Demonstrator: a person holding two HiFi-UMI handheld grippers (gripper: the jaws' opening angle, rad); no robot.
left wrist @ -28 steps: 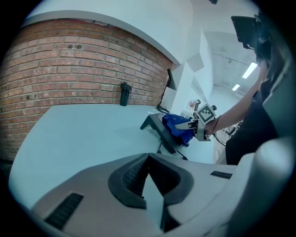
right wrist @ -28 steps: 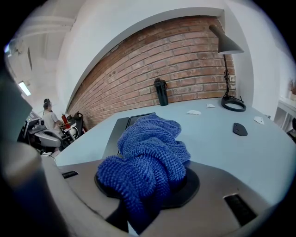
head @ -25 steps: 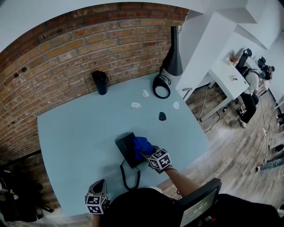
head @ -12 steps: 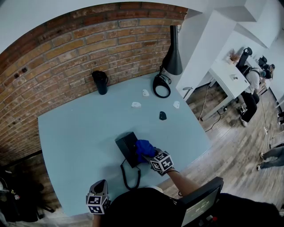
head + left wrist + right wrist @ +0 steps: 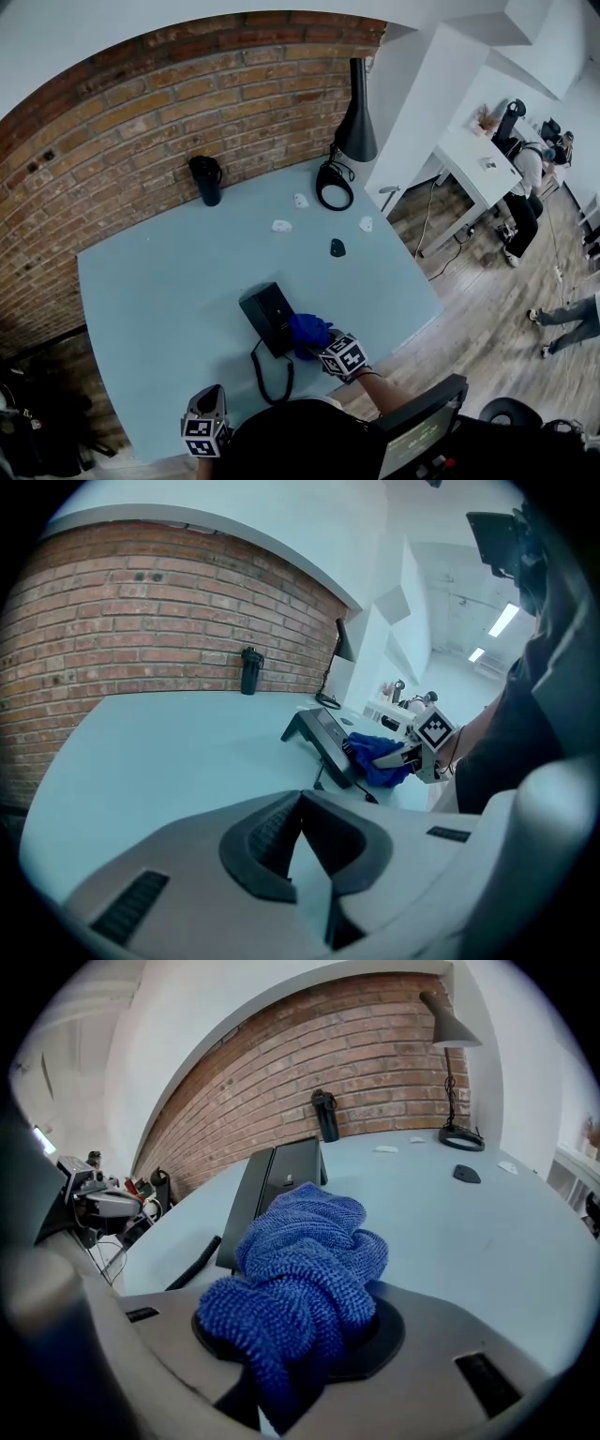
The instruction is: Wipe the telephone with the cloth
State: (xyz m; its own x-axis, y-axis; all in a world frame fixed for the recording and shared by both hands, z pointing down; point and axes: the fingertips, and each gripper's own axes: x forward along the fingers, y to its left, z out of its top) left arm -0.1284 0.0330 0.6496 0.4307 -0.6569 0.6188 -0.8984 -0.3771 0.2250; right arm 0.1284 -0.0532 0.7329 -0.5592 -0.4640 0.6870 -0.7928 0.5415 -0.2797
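The black telephone (image 5: 267,314) lies near the front of the pale blue table (image 5: 159,300), with its coiled cord (image 5: 269,377) trailing toward me. My right gripper (image 5: 317,341) is shut on the bunched blue cloth (image 5: 308,331), which presses against the phone's near right side. In the right gripper view the cloth (image 5: 302,1274) fills the jaws and the telephone (image 5: 279,1190) rises just behind it. My left gripper (image 5: 204,424) hangs at the table's front edge, shut and holding nothing. In the left gripper view the telephone (image 5: 320,739) and cloth (image 5: 373,759) lie ahead to the right.
A black tumbler (image 5: 206,178) stands by the brick wall. A black lamp (image 5: 354,120) with a ring base (image 5: 333,188) is at the back right. Small white pieces (image 5: 280,225) and a dark one (image 5: 337,247) lie mid-table. People sit at a white desk (image 5: 473,159) far right.
My right gripper has slid the cloth from the top of the phone toward its near right edge, closer to me. The left gripper has stayed put.
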